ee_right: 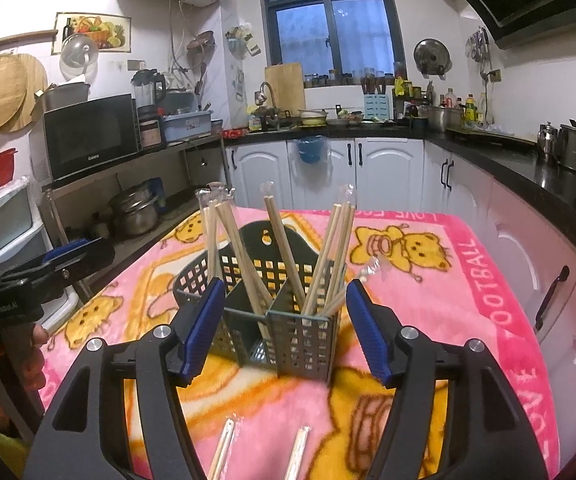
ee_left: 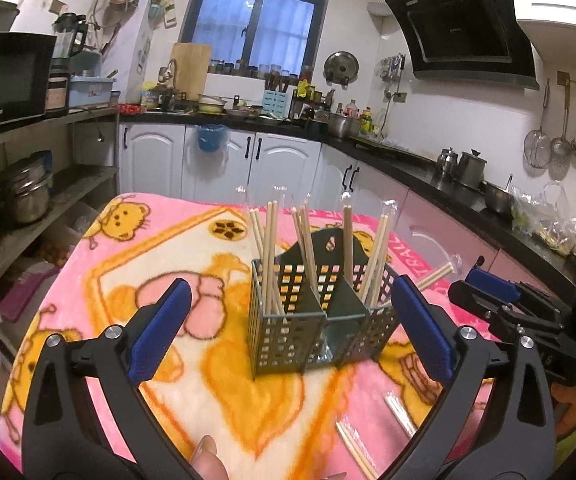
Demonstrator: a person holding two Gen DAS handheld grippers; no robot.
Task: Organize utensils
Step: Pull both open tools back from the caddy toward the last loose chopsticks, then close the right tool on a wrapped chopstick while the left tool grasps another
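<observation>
The chopsticks (ee_left: 268, 256) are stood in the dark holder (ee_left: 311, 320), which is placed in the middle of the pink blanket (ee_left: 136, 248). To the left of the holder, the left gripper (ee_left: 288, 328) is held wide open with nothing between its jaws. Two wrapped pairs (ee_right: 224, 452) are left lying in front of the holder. To its right, the right gripper (ee_right: 284, 332) is also kept open and empty. One pair should be gripped in the middle, lifted, and stood inside gently.
</observation>
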